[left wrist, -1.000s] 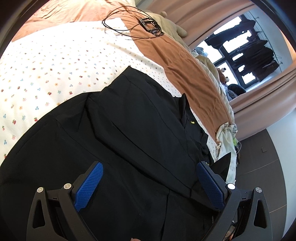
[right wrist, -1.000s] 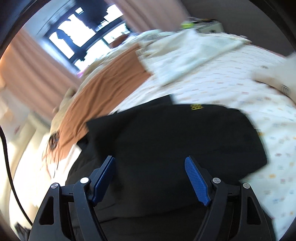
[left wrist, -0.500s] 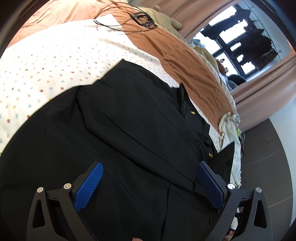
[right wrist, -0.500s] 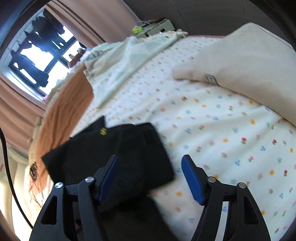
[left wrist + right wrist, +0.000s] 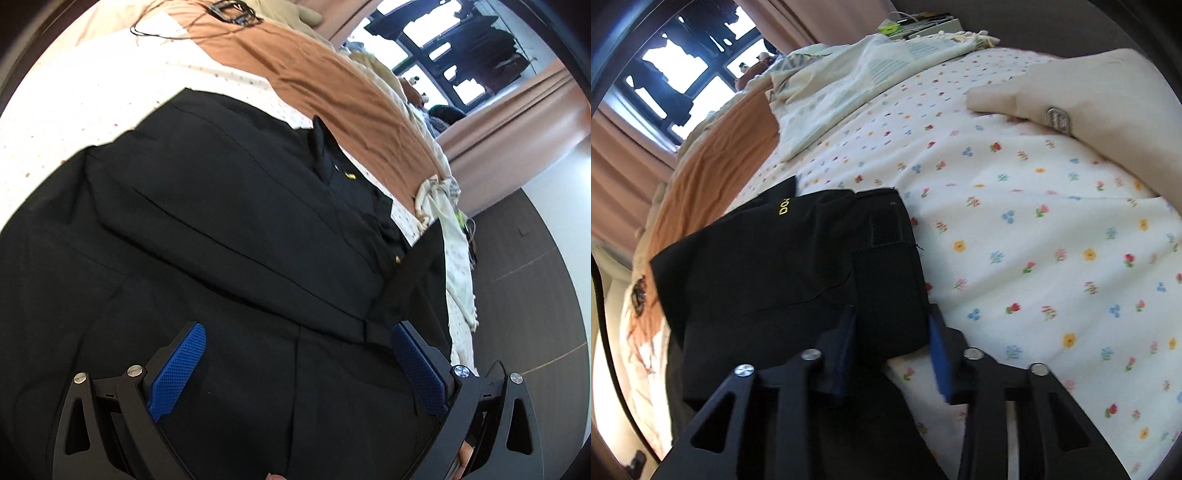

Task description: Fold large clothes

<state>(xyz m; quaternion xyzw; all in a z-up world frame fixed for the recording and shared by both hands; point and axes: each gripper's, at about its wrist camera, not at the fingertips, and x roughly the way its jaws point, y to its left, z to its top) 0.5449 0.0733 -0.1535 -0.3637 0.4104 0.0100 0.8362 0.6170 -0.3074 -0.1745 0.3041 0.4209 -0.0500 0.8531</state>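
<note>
A black garment (image 5: 229, 229) is spread over the flowered sheet (image 5: 1034, 229) and fills the middle and lower left of the left wrist view. The left gripper (image 5: 299, 354) is seen at the bottom of that frame, its jaws wide apart above the cloth, and nothing is clamped between them. An orange blanket (image 5: 325, 70) lies in the upper middle, past the garment, and a window (image 5: 461, 48) is seen at the upper right. In the right wrist view the garment's sleeve end (image 5: 886, 280) lies in the centre, with a cream pillow (image 5: 1108, 107) at the upper right. The right gripper (image 5: 892, 332) is closing, and the sleeve end is caught between its blue pads (image 5: 938, 354).
</note>
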